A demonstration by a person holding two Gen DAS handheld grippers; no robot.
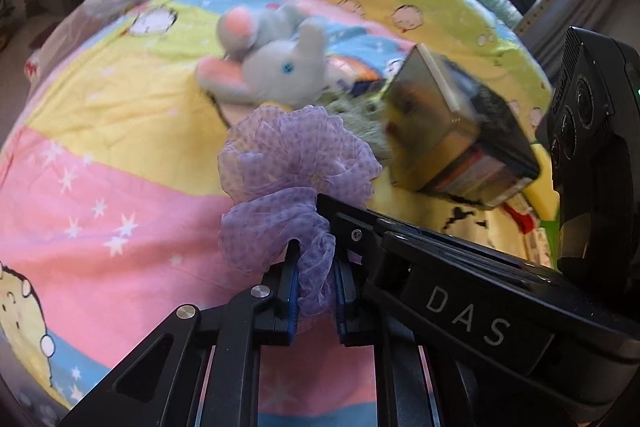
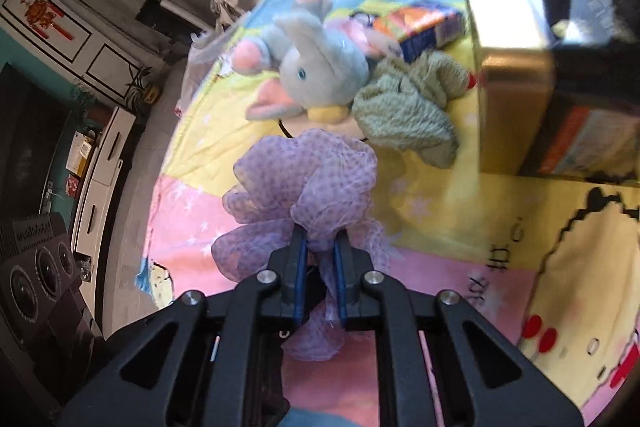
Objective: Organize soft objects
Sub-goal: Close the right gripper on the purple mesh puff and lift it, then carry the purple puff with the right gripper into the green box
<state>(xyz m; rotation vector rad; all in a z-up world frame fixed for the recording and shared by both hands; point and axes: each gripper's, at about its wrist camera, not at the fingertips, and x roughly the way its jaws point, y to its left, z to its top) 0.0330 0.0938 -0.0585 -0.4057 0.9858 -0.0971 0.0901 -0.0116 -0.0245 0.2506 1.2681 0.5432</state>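
- Purple mesh, a frilly scrunchie [image 1: 296, 163], is pinched by both grippers at once, held above the patchwork quilt [image 1: 100, 195].
- The left gripper [image 1: 316, 291] has its blue pads closed on the scrunchie's lower fold; the right gripper [image 2: 320, 279] clamps a fold close by, so neither hand is nearer.
- Most of the scrunchie [image 2: 304, 187] bunches ahead of the fingertips, its bulk running forward along the fingers.
- Ahead on the quilt lie a grey plush elephant [image 1: 276, 67] and a green knitted cloth [image 2: 404, 107], touching each other.
- A gold tin box [image 1: 452, 131] stands ahead and to the right, probably the destination; the carry would go forward-right.
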